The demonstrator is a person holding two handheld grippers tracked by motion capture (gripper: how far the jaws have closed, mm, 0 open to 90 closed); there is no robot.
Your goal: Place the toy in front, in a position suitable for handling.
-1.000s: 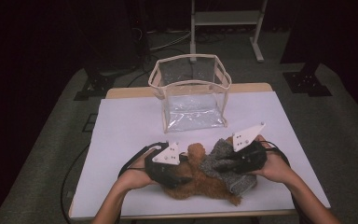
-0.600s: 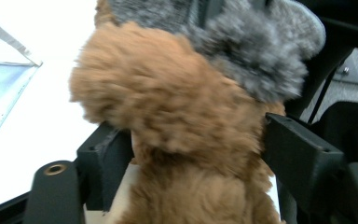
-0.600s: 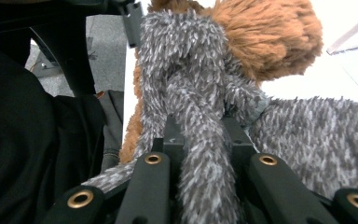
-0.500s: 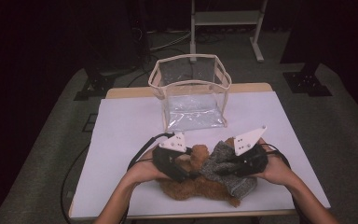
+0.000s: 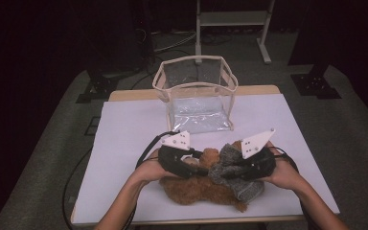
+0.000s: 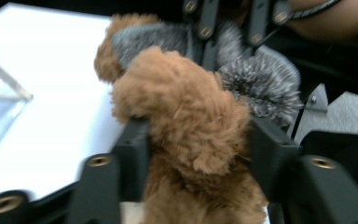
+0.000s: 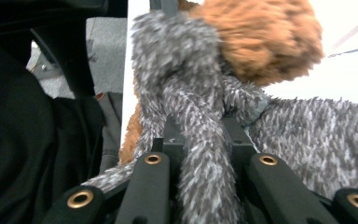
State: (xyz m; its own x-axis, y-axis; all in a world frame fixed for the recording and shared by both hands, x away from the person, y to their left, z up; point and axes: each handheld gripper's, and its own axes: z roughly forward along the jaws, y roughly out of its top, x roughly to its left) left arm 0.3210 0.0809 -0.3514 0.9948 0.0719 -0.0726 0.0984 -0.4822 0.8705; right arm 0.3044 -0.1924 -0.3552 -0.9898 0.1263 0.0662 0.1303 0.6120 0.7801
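The white table [image 5: 124,129] spreads out under me, with the clear plastic bag [image 5: 196,96] standing open and upright at its far middle, well apart from my work. Nearer to me, at the front middle of the table, lies the brown plush toy [image 5: 199,191], and the grey fuzzy garment [image 5: 235,167] is bunched over its right side, the two touching and tangled together. My left gripper [image 6: 193,140] comes in from the left; its jaws have just been closing, and they now press on both sides of a lump of the brown plush, which bulges up between them. My right gripper [image 7: 205,149] comes in from the right, its jaws drawn tight around a twisted strand of the grey fuzzy garment, which stands up between them.
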